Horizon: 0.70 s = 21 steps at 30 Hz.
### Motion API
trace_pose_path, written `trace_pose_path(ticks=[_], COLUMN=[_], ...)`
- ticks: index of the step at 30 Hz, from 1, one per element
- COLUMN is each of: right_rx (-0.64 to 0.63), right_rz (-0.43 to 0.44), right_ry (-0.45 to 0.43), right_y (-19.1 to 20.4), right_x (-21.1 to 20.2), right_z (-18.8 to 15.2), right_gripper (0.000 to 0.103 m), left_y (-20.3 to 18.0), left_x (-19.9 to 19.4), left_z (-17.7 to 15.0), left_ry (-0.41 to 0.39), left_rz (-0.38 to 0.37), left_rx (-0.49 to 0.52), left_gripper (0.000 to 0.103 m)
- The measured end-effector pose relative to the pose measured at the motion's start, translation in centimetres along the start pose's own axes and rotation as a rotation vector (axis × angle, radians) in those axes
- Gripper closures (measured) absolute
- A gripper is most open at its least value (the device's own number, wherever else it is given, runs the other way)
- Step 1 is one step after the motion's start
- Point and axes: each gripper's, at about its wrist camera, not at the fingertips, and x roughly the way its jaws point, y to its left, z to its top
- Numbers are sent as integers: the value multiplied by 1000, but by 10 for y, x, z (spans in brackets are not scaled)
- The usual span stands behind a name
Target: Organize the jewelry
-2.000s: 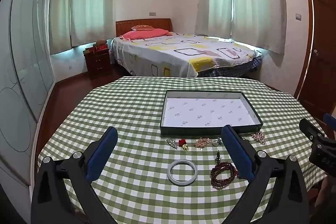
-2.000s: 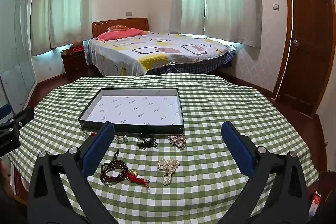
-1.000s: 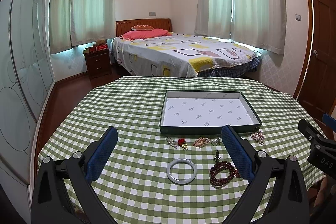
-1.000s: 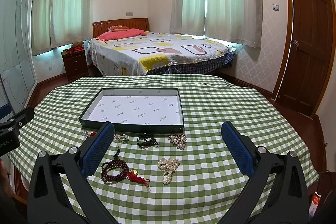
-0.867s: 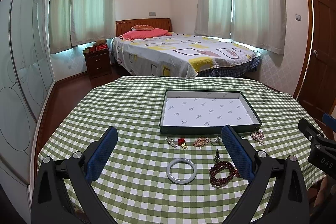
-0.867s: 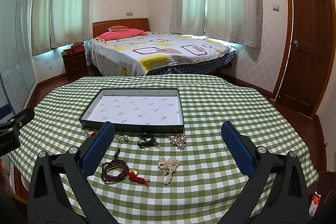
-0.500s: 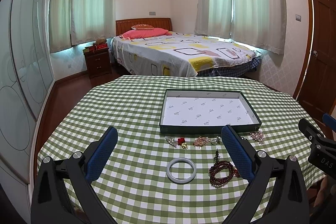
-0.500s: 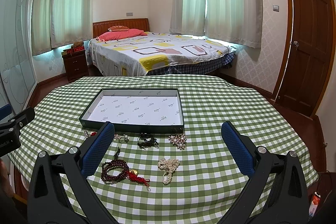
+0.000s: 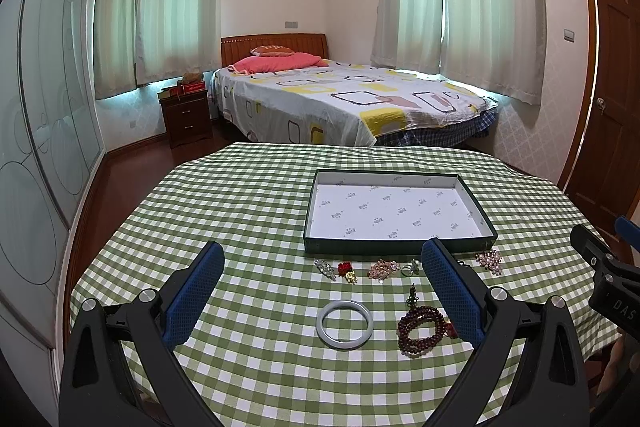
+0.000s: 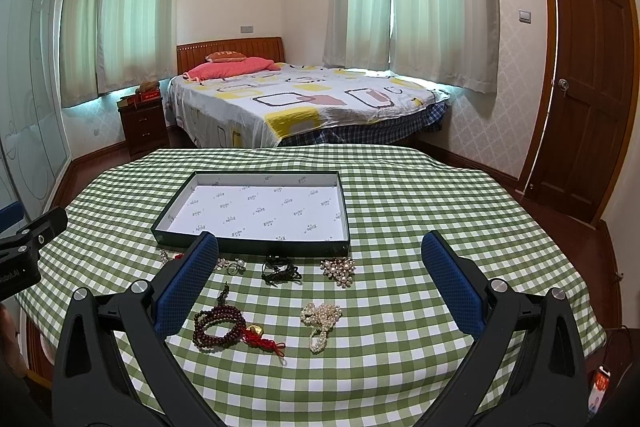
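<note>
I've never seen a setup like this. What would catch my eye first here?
Probably the empty shallow box in the middle of the green checked tablecloth, with jewelry laid out in front of it: a pale bangle, a dark red bead bracelet and a heap of pearls. Two wide-open claws, left and right, frame the view, holding nothing.

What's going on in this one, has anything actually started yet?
Not yet. A person holds the left gripper and right gripper open above a checked table, gripping nothing. The tray has nothing in it. The jewelry lies on the cloth in front of it: a pale bangle, dark bead bracelet, pearl strand, brooch and smaller pieces.
</note>
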Motion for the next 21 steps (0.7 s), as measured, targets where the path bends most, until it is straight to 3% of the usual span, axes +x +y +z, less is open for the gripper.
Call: trace_pose_path(ticks=[21], right_rx=[-1], right_rz=[2], right_ry=[0], right_y=[0], right_x=[-2], right_z=[3], right_gripper=[4], left_y=[-1], left_x=[1], left_z=[-1], left_ry=[3], left_rz=[-3], left_rx=[0], left_gripper=[7])
